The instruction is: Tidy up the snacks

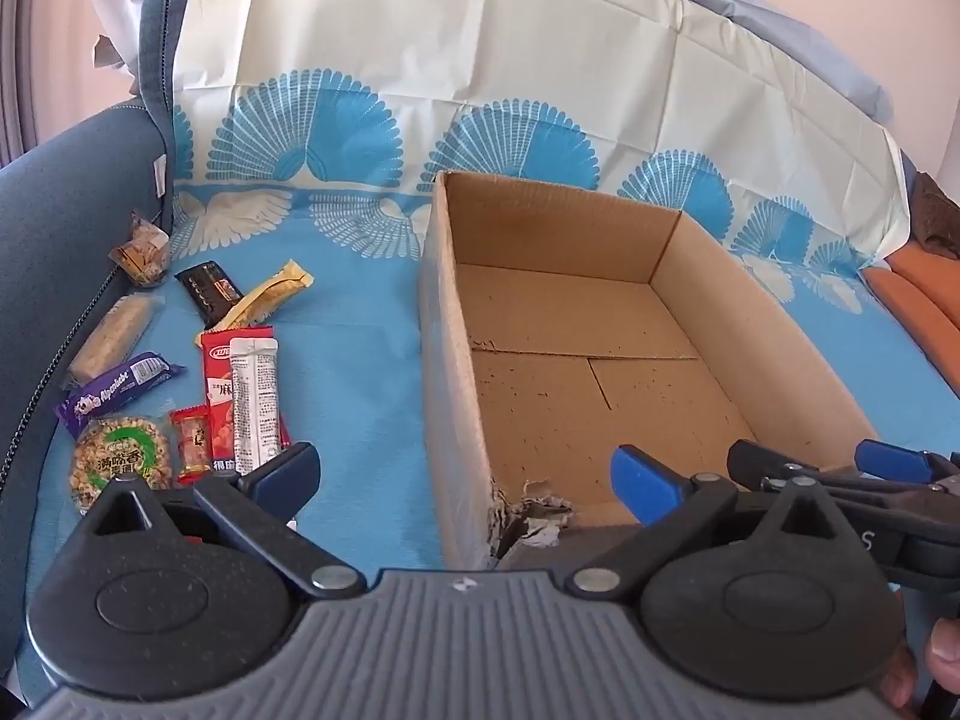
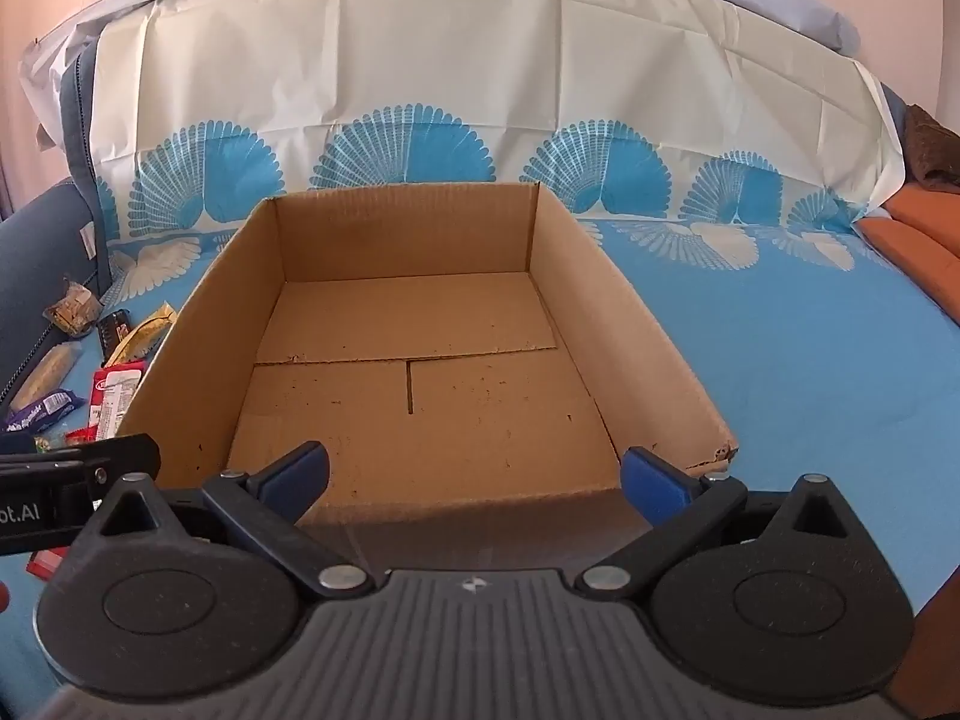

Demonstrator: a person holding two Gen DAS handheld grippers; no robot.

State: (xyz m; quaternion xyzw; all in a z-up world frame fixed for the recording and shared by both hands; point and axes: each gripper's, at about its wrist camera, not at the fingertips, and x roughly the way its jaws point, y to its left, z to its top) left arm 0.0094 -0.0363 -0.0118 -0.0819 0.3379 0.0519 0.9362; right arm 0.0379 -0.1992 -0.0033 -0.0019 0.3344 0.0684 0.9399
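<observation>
Snacks (image 1: 180, 372) lie in a loose cluster on the blue cloth (image 1: 360, 360) to the left of the cardboard box (image 1: 444, 324), none of them inside it yet. From the left tool (image 1: 465, 477) they sit to the left and slightly farther off, with the nearest, a red packet with a white stick pack (image 1: 255, 402) across it, just beyond its left finger (image 1: 288, 468). That stick pack runs near to far, roughly along the tool's own line, so a grasp across its width looks simplest. The purple bar (image 1: 120, 390) and the pale bar (image 1: 111, 336) lie slanted, and a round nut cake (image 1: 123, 462) lies nearest on the left.

The left tool is clearly the nearer one; the right tool (image 2: 474, 474) faces the open box, which shows a bare bottom, and only glimpses the snacks at far left. Both tools stand wide apart, holding nothing.

The covering seems to be a sofa seat under a cloth with fan prints, though the fisheye view makes that hard to settle. A dark blue armrest (image 1: 54, 240) bounds the left side and an orange cushion (image 2: 924, 240) the right; the box's near left corner (image 1: 528, 516) is torn.
</observation>
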